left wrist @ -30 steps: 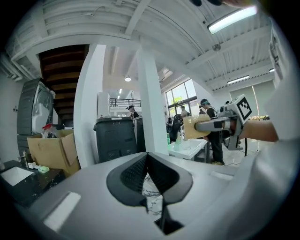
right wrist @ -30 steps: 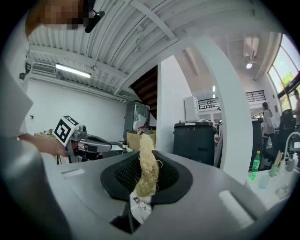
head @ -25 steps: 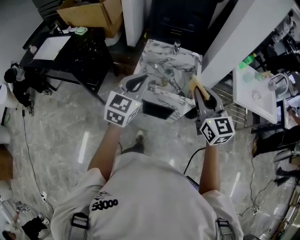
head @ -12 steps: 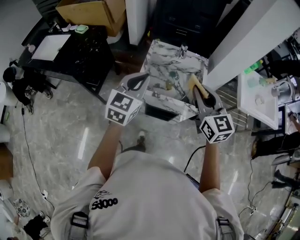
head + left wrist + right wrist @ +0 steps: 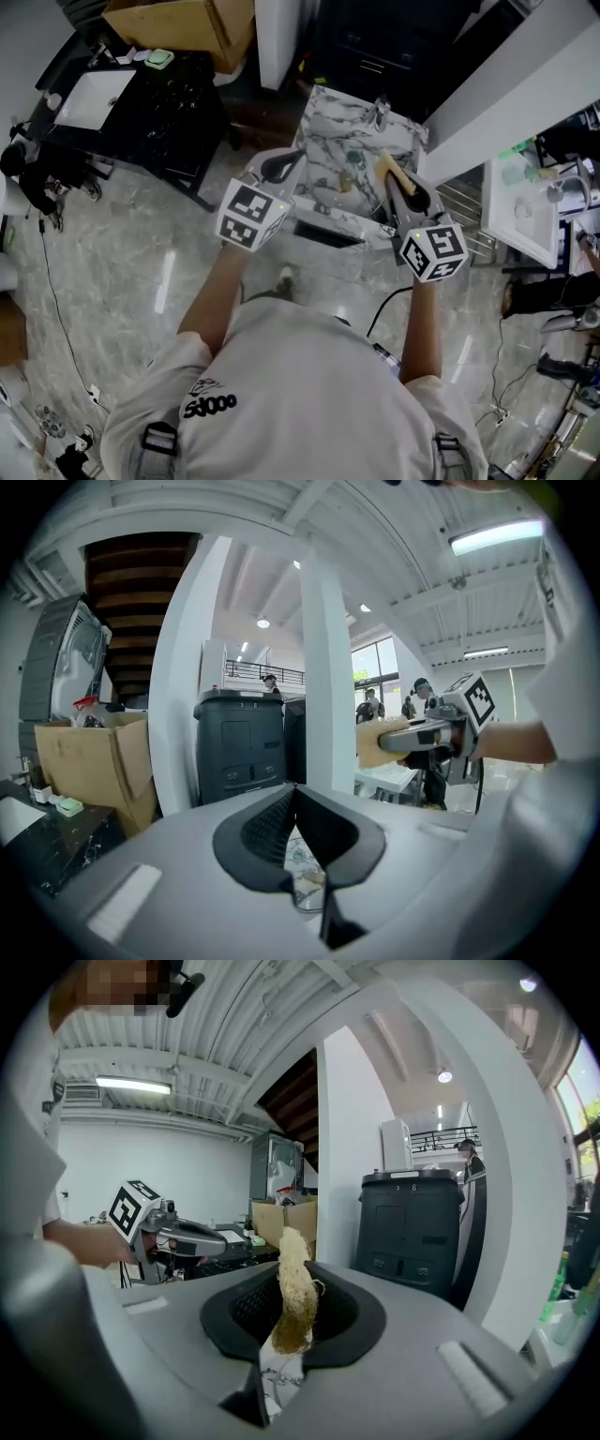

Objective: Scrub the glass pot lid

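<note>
In the head view I hold both grippers over a marble sink [image 5: 325, 117]. My left gripper [image 5: 286, 161] is shut with nothing in it; its jaws meet at the tips [image 5: 294, 794]. My right gripper [image 5: 392, 180] is shut on a tan loofah sponge [image 5: 385, 167], which stands up between the jaws [image 5: 294, 1283]. A round clear shape that may be the glass pot lid [image 5: 339, 200] lies in the basin below and between the grippers. Both grippers are held well above it.
A faucet [image 5: 380, 111] stands at the sink's far edge. A black table [image 5: 159, 94] and a cardboard box [image 5: 187, 23] are at the left, a white column [image 5: 279, 33] and a dark bin [image 5: 375, 47] behind, and a white counter [image 5: 520, 202] at the right.
The sink has come closer beneath the grippers as the person moved toward it. Both grippers keep their pose, and the right one still holds the sponge.
</note>
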The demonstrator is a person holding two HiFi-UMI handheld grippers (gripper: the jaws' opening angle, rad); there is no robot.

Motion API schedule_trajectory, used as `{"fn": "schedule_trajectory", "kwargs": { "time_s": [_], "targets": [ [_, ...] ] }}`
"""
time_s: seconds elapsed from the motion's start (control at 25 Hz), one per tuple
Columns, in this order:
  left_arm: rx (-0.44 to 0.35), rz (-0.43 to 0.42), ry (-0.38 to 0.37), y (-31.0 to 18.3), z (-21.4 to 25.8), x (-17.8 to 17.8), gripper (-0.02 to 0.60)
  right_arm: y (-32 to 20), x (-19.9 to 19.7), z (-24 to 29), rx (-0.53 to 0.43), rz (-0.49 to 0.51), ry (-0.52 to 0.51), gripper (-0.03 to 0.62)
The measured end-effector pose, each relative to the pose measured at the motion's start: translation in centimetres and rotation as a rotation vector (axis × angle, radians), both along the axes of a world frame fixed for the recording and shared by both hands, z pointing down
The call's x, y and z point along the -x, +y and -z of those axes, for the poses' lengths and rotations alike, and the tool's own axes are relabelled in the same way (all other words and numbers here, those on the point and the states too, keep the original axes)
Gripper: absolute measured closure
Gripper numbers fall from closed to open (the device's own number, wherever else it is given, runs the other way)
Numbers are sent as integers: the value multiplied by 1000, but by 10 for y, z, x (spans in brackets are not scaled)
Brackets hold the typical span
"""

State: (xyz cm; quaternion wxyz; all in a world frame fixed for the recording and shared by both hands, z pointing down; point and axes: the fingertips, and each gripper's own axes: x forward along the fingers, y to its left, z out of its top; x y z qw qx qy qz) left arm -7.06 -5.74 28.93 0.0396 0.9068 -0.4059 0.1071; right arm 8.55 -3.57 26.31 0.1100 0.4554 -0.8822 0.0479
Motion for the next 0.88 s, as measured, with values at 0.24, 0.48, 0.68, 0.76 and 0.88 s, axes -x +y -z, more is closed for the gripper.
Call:
{"fn": "schedule_trajectory", "kwargs": {
  "time_s": [0.24,0.48,0.68,0.76,0.88],
  "targets": [
    [40,-24,11,-31,-20,-1,572,-34,4,-33,82,-13,21,545],
    [87,-18,6,-53,-39,-4,571,-75,-7,-79,166,-48,62,545],
    [108,29,4,-73,-57,-5,571,-112,-16,-125,237,-44,98,545],
    [129,53,4,-79,-64,-8,571,-126,-20,-146,267,-37,126,545],
    [148,81,3,-88,-77,-14,571,-147,-26,-179,318,-20,162,545]
  ]
}}
